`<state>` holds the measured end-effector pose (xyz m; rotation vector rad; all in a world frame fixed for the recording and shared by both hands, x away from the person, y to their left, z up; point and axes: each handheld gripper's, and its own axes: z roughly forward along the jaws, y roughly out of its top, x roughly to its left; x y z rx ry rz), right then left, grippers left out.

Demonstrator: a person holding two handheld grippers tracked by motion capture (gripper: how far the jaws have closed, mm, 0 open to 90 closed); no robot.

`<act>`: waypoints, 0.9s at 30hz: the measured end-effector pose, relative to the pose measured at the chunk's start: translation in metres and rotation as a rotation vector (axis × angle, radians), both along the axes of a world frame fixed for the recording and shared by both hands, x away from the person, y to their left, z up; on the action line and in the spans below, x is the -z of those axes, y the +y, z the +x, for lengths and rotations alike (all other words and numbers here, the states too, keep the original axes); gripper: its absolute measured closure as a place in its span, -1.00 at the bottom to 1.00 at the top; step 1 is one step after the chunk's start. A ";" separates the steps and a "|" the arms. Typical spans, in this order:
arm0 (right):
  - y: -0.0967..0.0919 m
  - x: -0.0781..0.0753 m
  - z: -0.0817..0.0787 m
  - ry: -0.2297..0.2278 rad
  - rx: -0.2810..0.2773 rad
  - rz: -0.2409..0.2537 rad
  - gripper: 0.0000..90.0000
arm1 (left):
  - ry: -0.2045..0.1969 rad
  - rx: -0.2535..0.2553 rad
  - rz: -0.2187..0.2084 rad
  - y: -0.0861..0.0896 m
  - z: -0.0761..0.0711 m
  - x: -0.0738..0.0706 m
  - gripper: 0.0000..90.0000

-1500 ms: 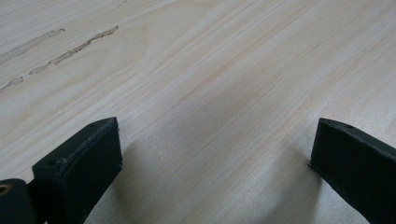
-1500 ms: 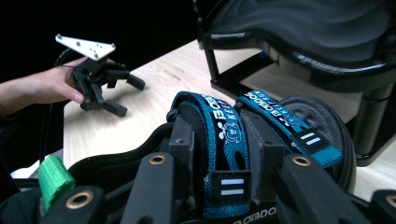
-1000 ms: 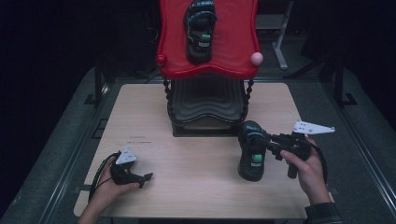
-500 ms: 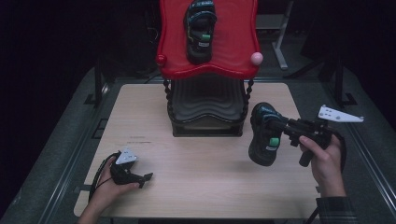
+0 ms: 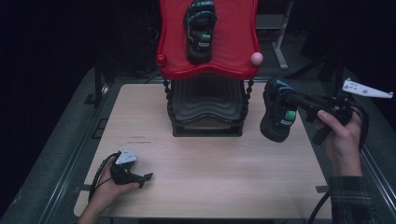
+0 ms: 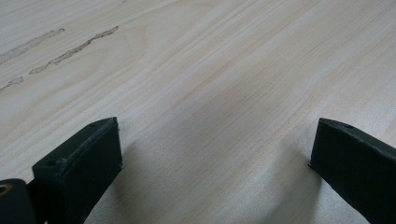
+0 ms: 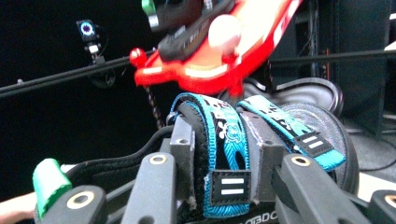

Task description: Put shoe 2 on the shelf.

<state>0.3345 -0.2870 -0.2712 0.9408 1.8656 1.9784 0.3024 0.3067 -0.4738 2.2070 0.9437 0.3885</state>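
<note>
Since the earlier frames the right gripper (image 5: 292, 103) had lifted the second sandal (image 5: 276, 112) off the table (image 5: 210, 186) and carried it up to the right of the red rack (image 5: 233, 51), while the left gripper (image 5: 133, 175) had not stirred from the table's near left corner in front of the rack. The right jaws were clamped on the sandal's blue strap (image 7: 229, 140), with the shoe hanging sole-outward, level with the rack's dark lower shelf (image 5: 208, 105). The left jaws stood apart over bare wood, grasping nothing. One matching sandal (image 5: 201, 30) already lay on the rack's top shelf, so that half looked done; what seemed left was raising the held sandal higher, setting it beside its mate and releasing it.
</note>
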 end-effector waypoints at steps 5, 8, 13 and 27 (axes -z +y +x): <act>-0.006 -0.025 0.005 -0.036 0.013 0.027 0.50 | 0.002 0.001 0.002 0.000 0.000 0.000 -0.98; -0.008 -0.039 0.009 -0.059 0.016 0.033 0.50 | 0.003 0.003 0.004 0.000 0.000 0.000 -0.98; -0.009 -0.061 0.015 -0.078 0.019 0.036 0.50 | 0.003 0.003 0.004 0.000 0.000 0.000 -0.98; 0.006 -0.118 0.043 -0.137 0.004 0.038 0.50 | -0.001 0.001 0.001 0.000 0.000 0.000 -0.98</act>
